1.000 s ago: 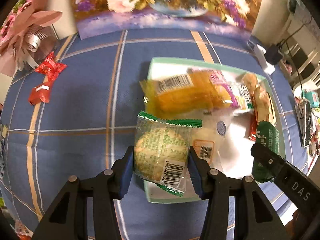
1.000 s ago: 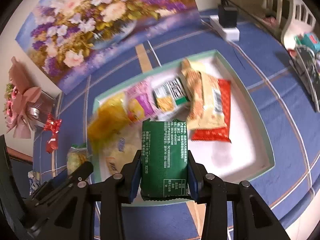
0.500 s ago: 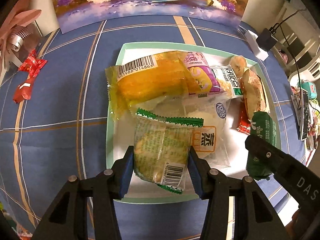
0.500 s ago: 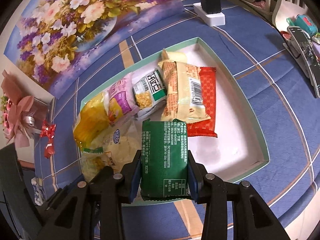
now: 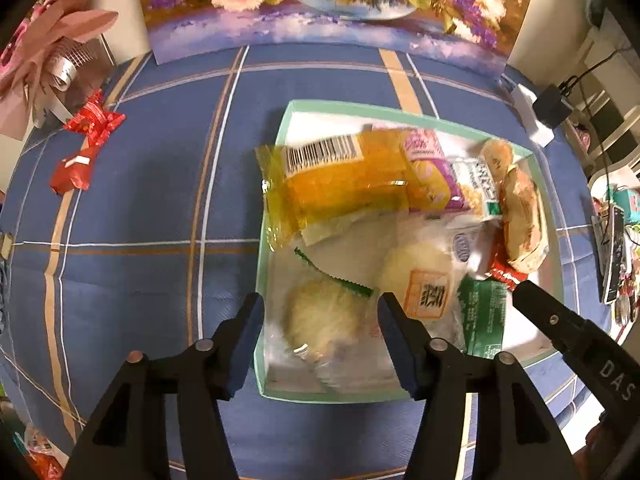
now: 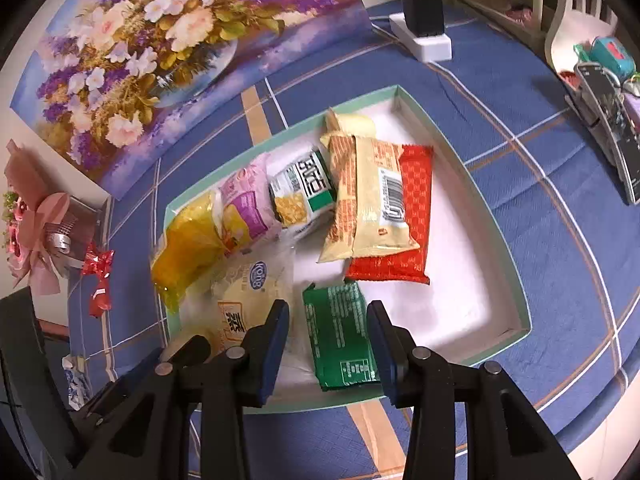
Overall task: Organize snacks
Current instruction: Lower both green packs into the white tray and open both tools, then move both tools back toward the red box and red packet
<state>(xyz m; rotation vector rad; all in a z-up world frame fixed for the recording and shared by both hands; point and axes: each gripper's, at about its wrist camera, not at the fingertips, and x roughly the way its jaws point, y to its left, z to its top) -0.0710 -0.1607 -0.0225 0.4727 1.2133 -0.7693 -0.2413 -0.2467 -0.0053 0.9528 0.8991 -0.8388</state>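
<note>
A mint-rimmed white tray (image 5: 260, 320) (image 6: 508, 240) on the blue plaid tablecloth holds several snack packs. My left gripper (image 5: 320, 320) is open above the tray's near left corner; a clear pack with a green sawtooth edge (image 5: 324, 320) lies loose in the tray below it. My right gripper (image 6: 327, 328) is open; the dark green pack (image 6: 340, 336) lies flat in the tray between its fingers. The green pack (image 5: 482, 320) also shows in the left wrist view. A yellow pack (image 5: 340, 184), a purple pack (image 6: 244, 208) and a red pack (image 6: 400, 256) lie further in.
A red candy wrapper (image 5: 86, 148) lies on the cloth left of the tray beside a pink bouquet (image 5: 48, 52). A flower painting (image 6: 172, 40) stands at the back. A white power strip (image 6: 424, 40) and a phone (image 6: 612, 128) lie to the right.
Both grippers have opened. The clear green-edged pack and the dark green pack have dropped from the fingers into the tray. Both grippers pulled back slightly toward the tray's near edge.
</note>
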